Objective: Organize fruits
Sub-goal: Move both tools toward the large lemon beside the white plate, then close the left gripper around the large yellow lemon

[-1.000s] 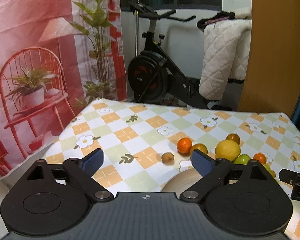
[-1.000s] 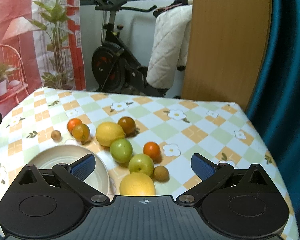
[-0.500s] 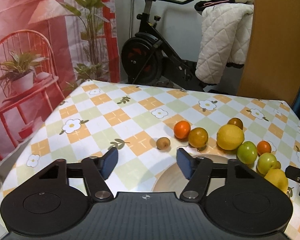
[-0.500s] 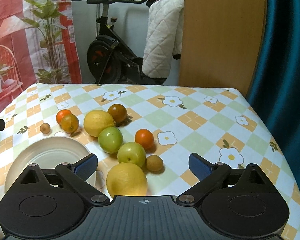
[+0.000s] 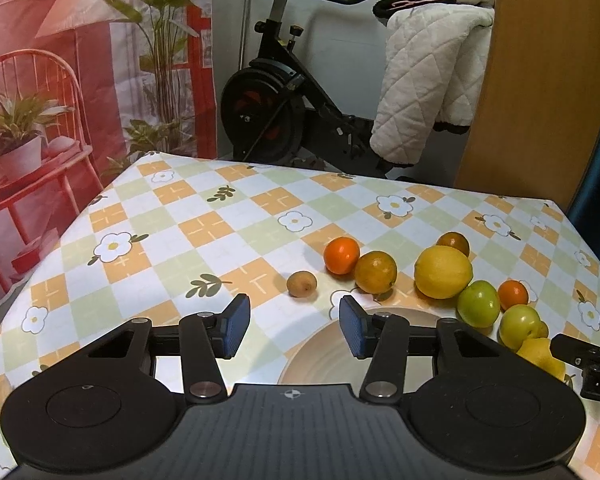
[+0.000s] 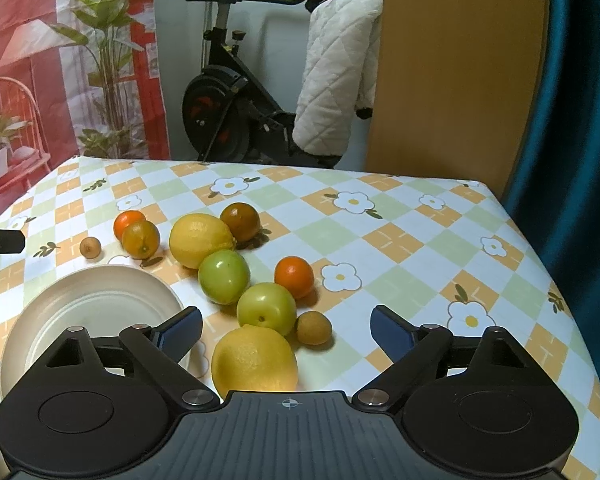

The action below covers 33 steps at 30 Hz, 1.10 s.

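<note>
Plate near edge hidden behind right gripper body; in left view plate half covered by left gripper; nearest lemon bottom cut off by the right gripper; fruits lie loose on checkered table right of plate; both grippers tilt down over table; left jaws narrow and closing on nothing; right jaws wide, closing, lemon just ahead, untouched.
</note>
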### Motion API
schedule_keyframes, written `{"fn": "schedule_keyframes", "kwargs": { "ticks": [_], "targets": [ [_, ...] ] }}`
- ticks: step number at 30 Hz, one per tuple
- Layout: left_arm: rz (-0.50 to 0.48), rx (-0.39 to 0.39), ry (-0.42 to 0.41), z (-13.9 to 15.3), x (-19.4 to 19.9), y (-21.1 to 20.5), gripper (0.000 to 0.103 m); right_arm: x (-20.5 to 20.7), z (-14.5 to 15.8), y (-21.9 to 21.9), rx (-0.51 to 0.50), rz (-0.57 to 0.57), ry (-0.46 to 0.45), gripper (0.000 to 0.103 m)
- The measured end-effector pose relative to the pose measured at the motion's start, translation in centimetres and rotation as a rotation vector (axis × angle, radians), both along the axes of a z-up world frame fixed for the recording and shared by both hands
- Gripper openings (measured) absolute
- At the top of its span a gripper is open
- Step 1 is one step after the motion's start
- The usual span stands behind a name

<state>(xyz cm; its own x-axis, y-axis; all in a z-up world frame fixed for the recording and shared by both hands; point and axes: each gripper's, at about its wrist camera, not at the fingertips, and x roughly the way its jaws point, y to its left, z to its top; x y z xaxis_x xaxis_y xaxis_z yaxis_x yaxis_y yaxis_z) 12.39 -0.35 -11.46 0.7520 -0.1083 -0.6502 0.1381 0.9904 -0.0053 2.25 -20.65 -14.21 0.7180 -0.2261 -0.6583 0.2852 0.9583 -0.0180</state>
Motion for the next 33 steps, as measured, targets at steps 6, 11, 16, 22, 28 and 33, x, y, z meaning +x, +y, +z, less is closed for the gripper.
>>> {"fn": "schedule_keyframes", "kwargs": {
  "ticks": [6,11,16,22,28,33],
  "targets": [
    [-0.01,-0.009,0.004,-0.2,0.3,0.1,0.052,-0.4,-0.5,-0.5,-0.003,0.001,0.01,0.083],
    [-0.026,-0.03,0.011,-0.4,0.6,0.1,0.052,-0.5,-0.8,-0.9,0.004,0.001,0.016,0.08],
    [-0.038,-0.038,0.015,-0.6,0.7,-0.3,0.052,-0.5,-1.2,-0.8,0.002,0.022,0.024,0.074],
    [-0.055,-0.046,0.023,-0.9,0.8,-0.4,0.052,-0.6,-1.7,-0.9,0.02,0.034,0.03,0.07],
    [-0.064,-0.062,0.028,-0.8,0.9,-0.5,0.052,-0.3,-1.5,-0.6,0.031,0.061,0.03,0.068],
    [-0.116,-0.066,0.027,-0.7,0.7,-1.7,0.052,-0.5,-1.4,-0.3,0.041,0.09,0.03,0.068]
  ]
}}
